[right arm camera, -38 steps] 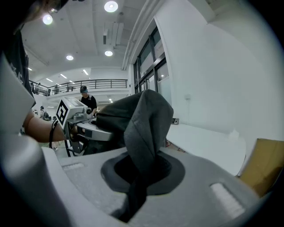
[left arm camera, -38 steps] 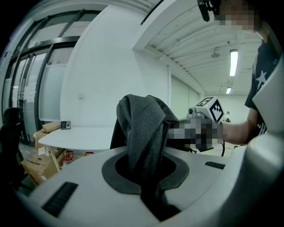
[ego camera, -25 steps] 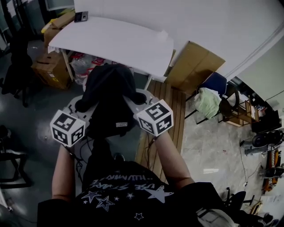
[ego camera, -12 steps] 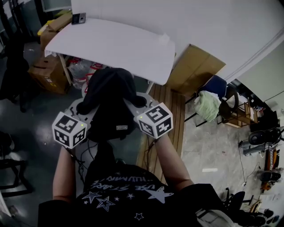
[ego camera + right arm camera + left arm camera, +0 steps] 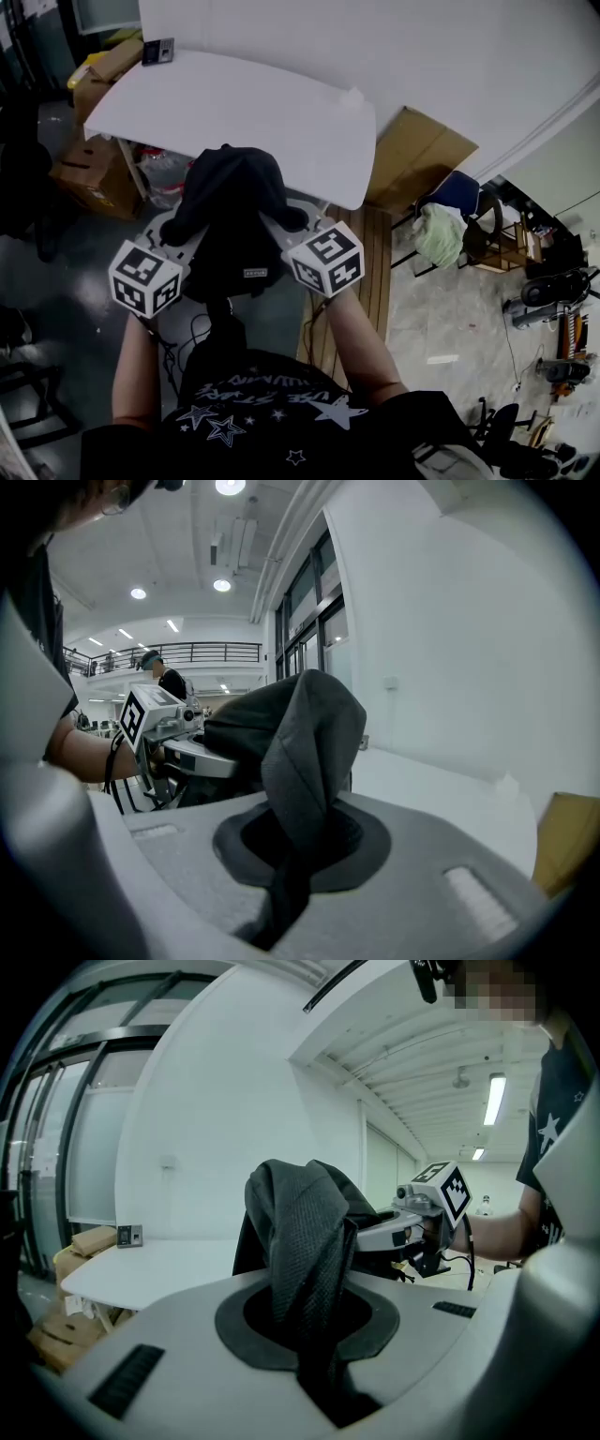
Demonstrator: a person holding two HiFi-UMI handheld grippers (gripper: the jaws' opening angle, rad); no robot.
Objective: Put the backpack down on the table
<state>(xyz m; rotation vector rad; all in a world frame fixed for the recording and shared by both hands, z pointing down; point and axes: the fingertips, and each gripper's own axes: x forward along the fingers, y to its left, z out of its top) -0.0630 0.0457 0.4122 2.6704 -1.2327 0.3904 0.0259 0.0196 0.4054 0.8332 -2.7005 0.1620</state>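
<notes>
Carrying is the step in hand. In the head view the black backpack [image 5: 230, 220] hangs in the air between the left gripper [image 5: 172, 225] and the right gripper [image 5: 292, 214]. Its top reaches the near edge of the white table [image 5: 244, 103], but most of its body is short of it, over the floor.

In the left gripper view the jaws are pinched almost together on a mesh strap [image 5: 305, 1241], which rises from between them to the bag.

In the right gripper view it is the same: the jaws are tight on a padded strap [image 5: 305, 761].

The next move, as I judge it, calls for both grippers to go forward together and level until the bag is over the tabletop. They then lower it until its base rests there, and only then let go.
</notes>
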